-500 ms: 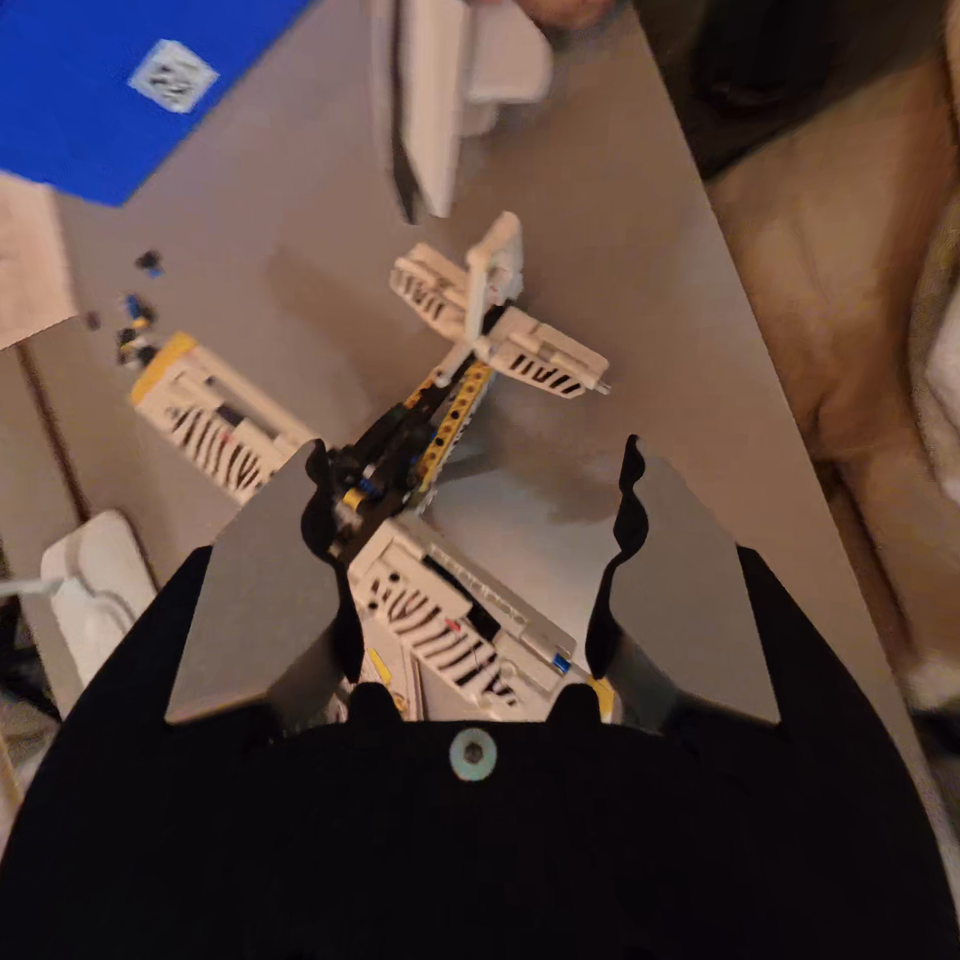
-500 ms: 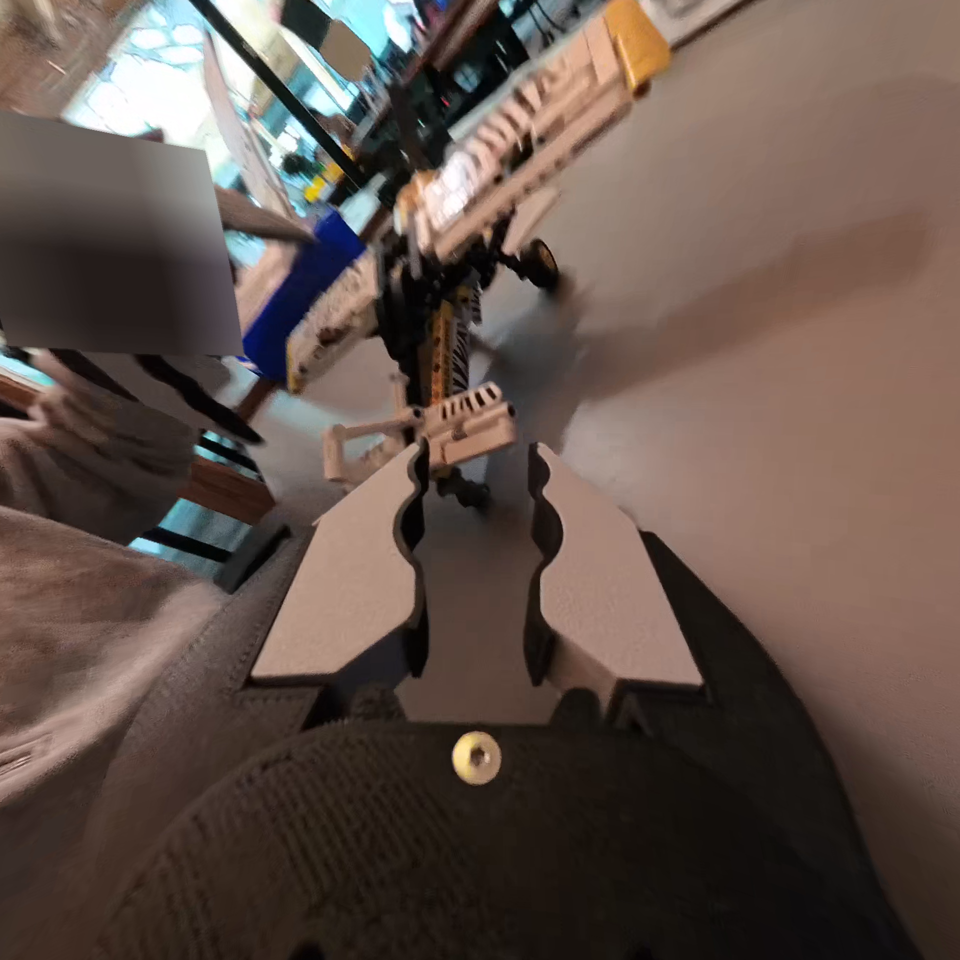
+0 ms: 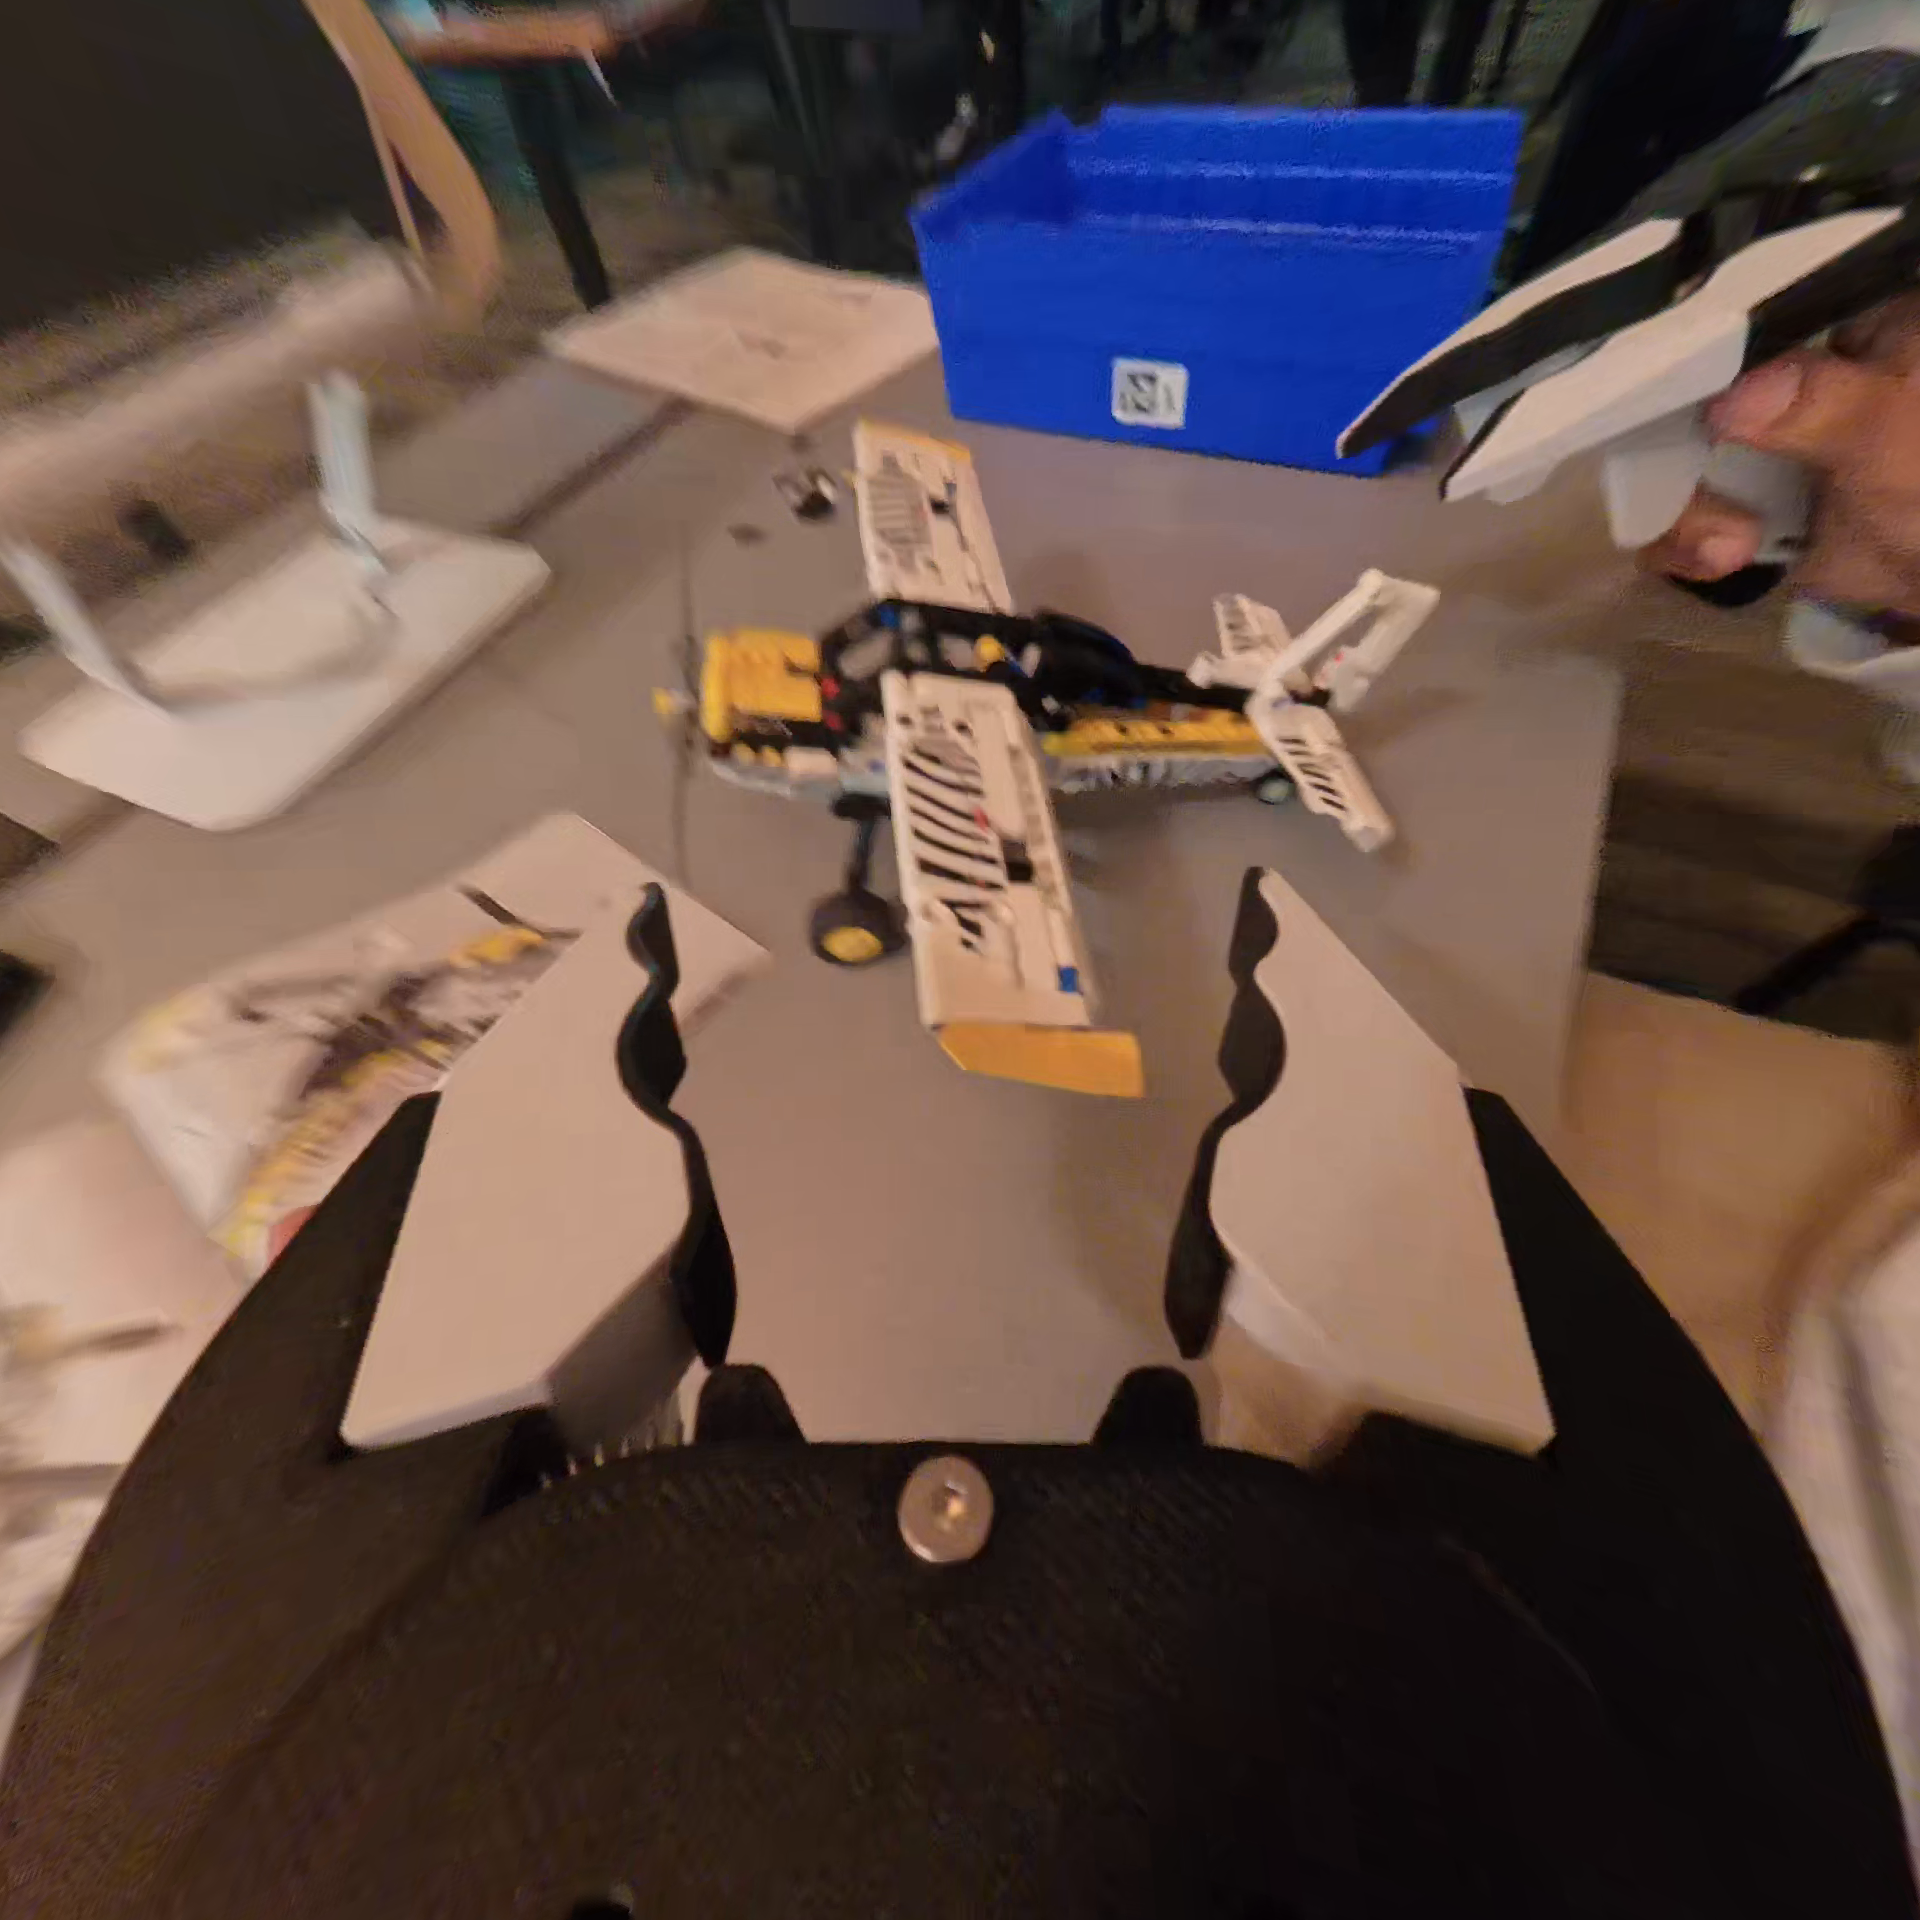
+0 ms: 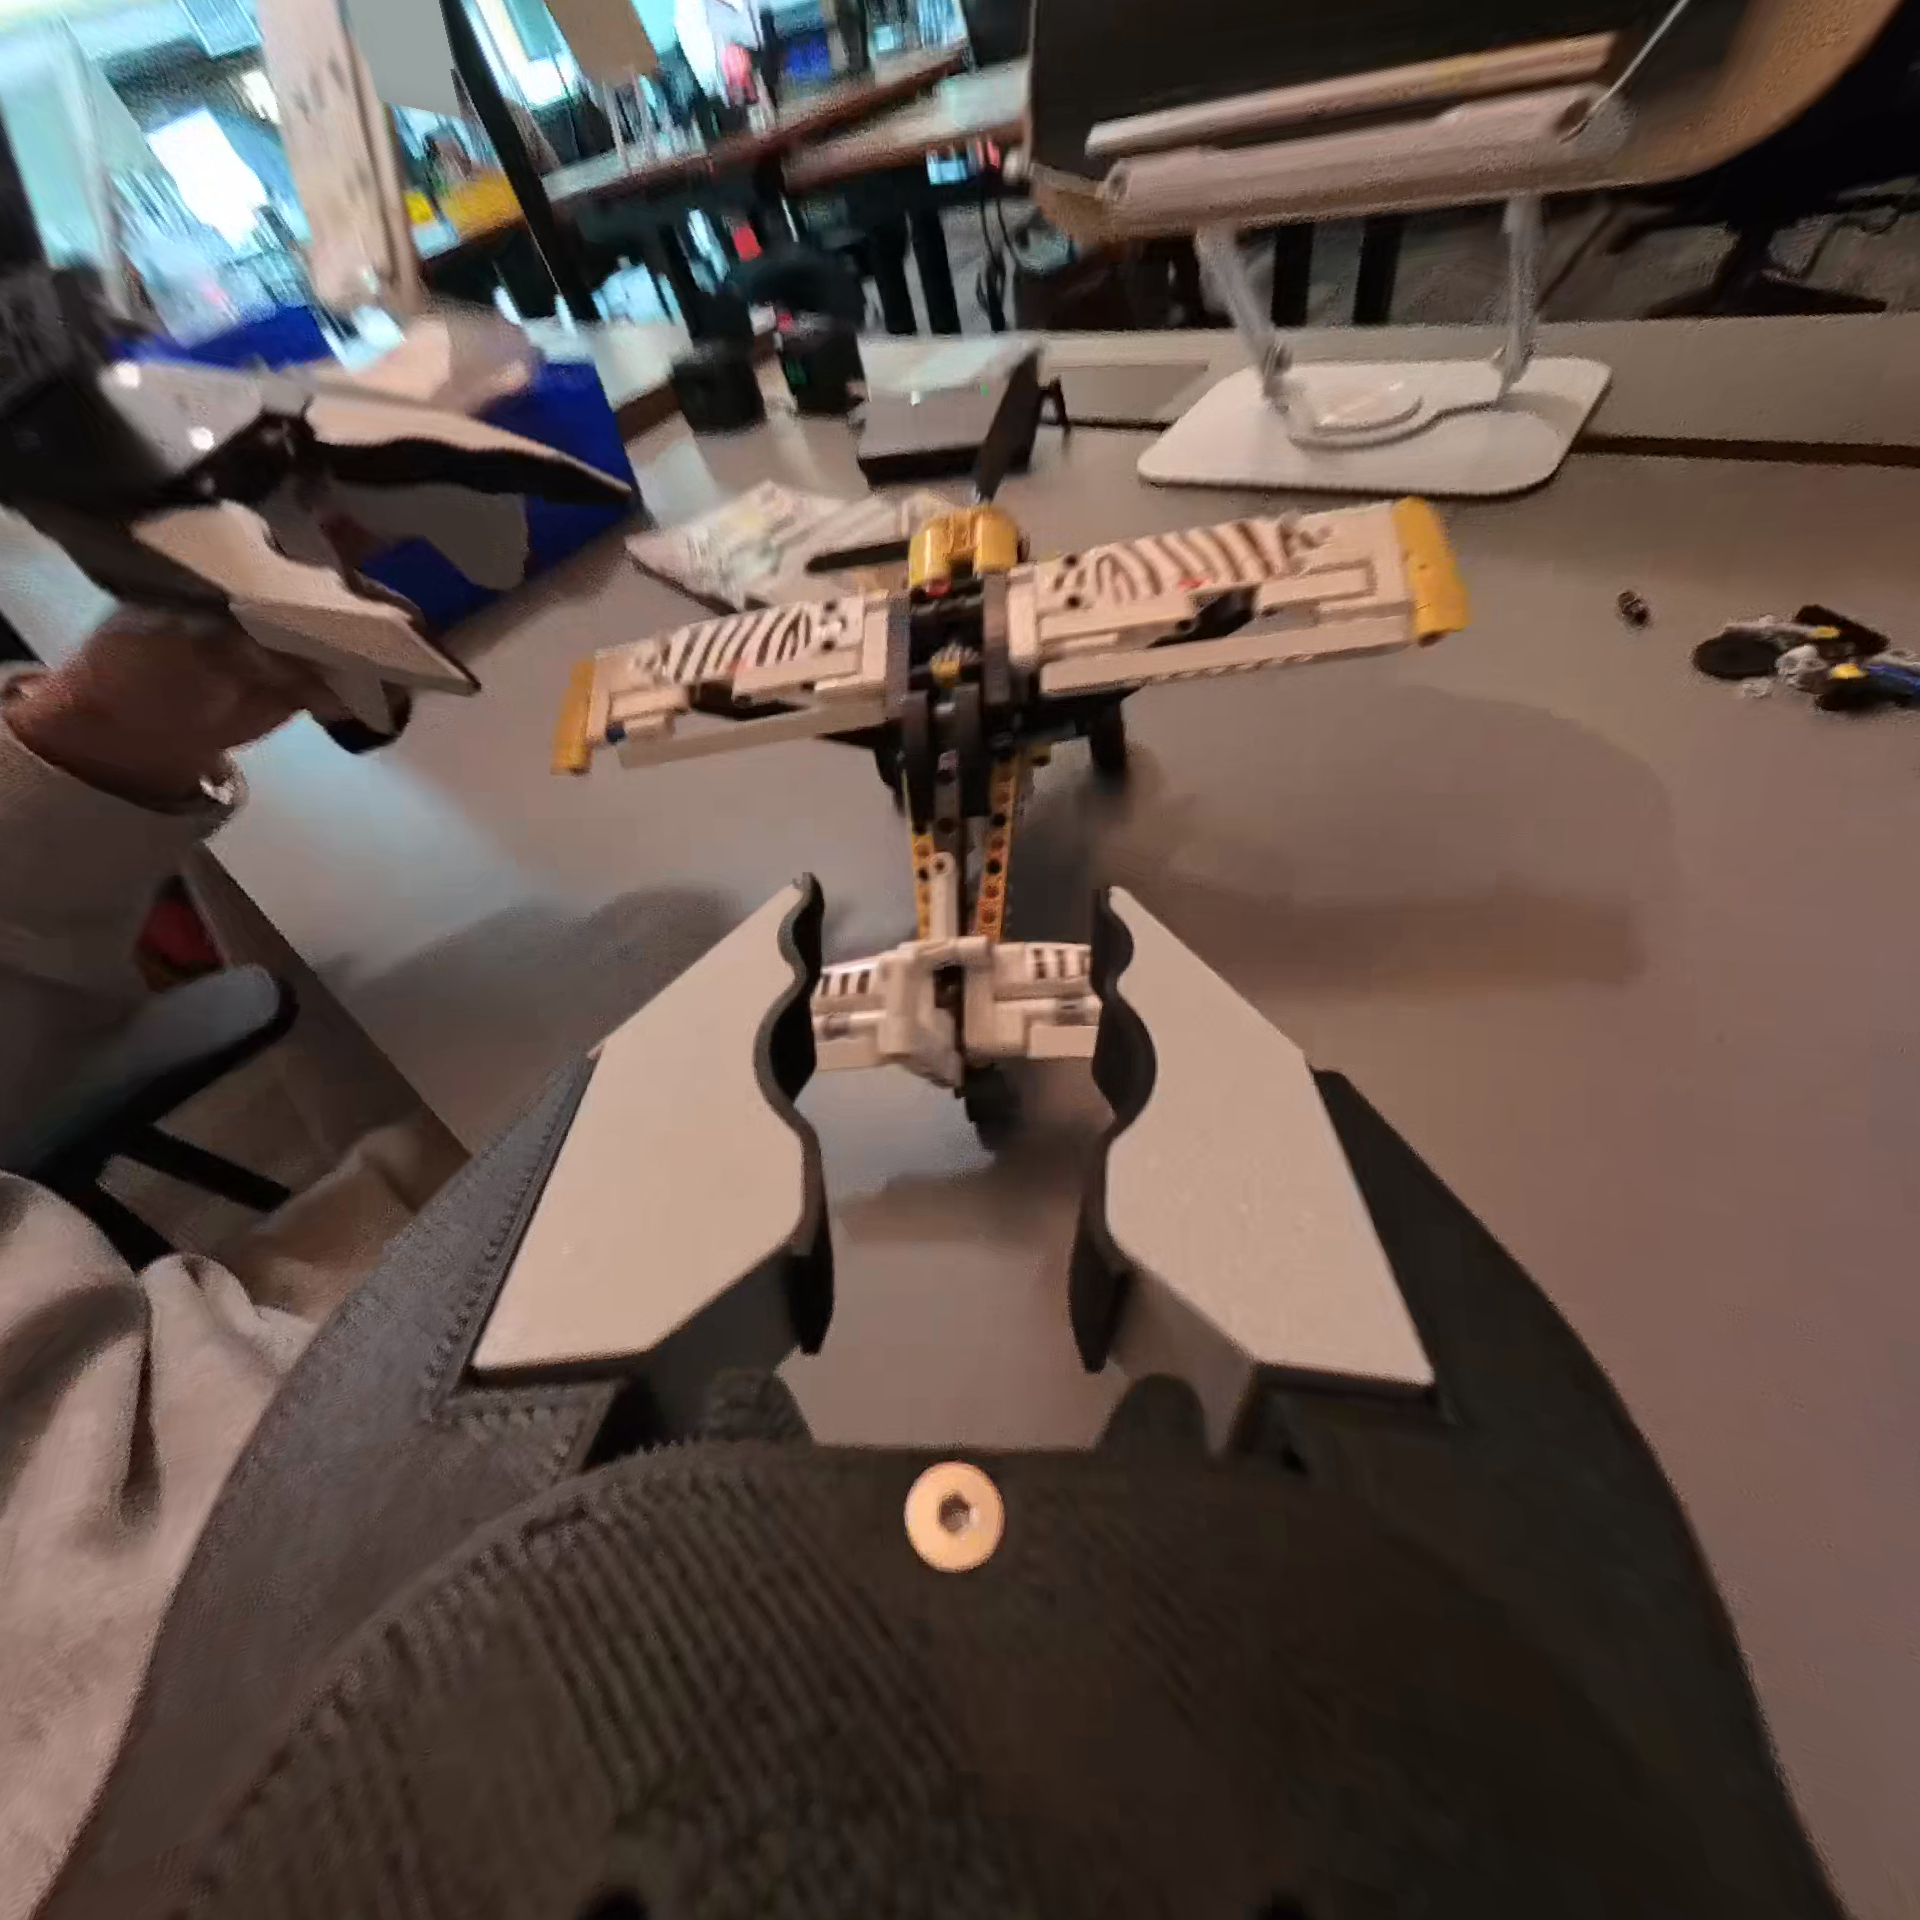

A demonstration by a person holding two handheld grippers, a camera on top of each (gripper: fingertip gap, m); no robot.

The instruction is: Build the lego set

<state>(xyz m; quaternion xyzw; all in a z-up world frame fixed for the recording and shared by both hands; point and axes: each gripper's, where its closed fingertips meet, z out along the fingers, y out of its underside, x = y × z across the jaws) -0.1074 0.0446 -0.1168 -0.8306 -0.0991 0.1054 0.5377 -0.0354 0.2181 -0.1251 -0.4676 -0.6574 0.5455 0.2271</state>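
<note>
Both grippers now backed off. Left gripper (image 3: 940,1122) wide, empty; right gripper (image 4: 956,1122) narrower, empty. Lego plane (image 3: 987,727) stands free on table (image 3: 1403,935), 12 o'clock. Build looks near-complete.

In the right wrist view the right gripper's fingers (image 4: 675,1164) cover both tips of the toy plane's (image 4: 966,634) tail, and the small loose parts (image 4: 1808,657) run off the right edge, too small to tell apart. In the left wrist view the booklet (image 3: 343,1029) is smeared and partly behind a finger, the monitor stand (image 3: 270,675) is blurred, and the blue bin (image 3: 1216,281) is half hidden by the other gripper
</note>
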